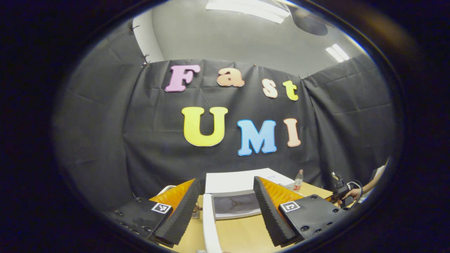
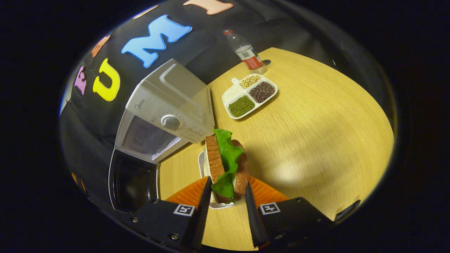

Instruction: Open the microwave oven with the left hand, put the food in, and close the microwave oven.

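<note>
In the left gripper view, the left gripper hangs above the wooden desk with its fingers spread wide and nothing between them. Straight ahead stands the white microwave oven, its cavity open and the turntable visible inside. The microwave door is swung out toward the camera, seen edge-on as a white bar running between the fingers, touching neither that I can tell. A small bottle with a red label stands on the desk to the right of the oven, and farther right a person's hand holds the other gripper.

In the right gripper view, the right gripper has its fingers drawn in narrow on the sandwich, one pad against each slice of bread (green lettuce is sticking up and hanging down between them). The sandwich stands on edge, with a small white plate behind and beneath it on the desk; whether the sandwich is lifted clear of the plate I cannot tell. To the left sits the microwave oven, its door hanging open with the dark glass facing the camera. Beyond the sandwich lies a white divided tray holding green, dark and pale beans in separate compartments, and the bottle stands just past it near the booth wall.
</note>
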{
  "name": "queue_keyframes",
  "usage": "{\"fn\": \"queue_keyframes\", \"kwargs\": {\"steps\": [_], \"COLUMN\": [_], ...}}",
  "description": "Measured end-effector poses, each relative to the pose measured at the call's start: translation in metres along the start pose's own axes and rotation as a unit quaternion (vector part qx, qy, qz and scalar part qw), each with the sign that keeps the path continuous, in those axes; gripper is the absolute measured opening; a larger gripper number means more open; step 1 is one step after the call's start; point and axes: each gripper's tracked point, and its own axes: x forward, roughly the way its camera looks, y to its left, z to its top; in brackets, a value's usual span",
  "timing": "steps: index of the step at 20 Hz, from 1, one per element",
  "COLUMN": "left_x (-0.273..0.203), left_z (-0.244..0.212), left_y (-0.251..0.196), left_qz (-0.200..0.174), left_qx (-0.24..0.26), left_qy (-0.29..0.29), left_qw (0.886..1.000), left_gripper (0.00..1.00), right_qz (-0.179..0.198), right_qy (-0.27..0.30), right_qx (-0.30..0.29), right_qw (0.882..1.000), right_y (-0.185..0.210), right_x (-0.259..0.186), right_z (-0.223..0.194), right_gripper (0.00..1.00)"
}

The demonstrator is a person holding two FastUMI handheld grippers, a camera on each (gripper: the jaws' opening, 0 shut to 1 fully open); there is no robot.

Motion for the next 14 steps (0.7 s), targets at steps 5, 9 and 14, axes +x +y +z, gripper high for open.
{"fn": "queue_keyframes", "kwargs": {"steps": [5,9,14], "left_x": [0.01,0.008,0.009], "left_z": [0.002,0.005,0.007], "left_y": [-0.007,0.0,0.01], "left_qz": [-0.002,0.001,0.004], "left_qx": [0.005,0.004,-0.006], "left_qy": [-0.004,-0.005,-0.004], "left_qw": [1.0,1.0,1.0], "left_gripper": [0.96,0.97,0.95], "right_qz": [0.0,0.04,0.156], "right_qy": [-0.027,-0.061,-0.071], "right_qx": [-0.01,0.005,0.065], "right_qw": [1.0,0.997,0.983], "right_y": [0.016,0.053,0.137], "right_x": [-0.012,-0.034,-0.04], "right_z": [0.01,0.022,0.003], "right_gripper": [0.21,0.21,0.21]}}
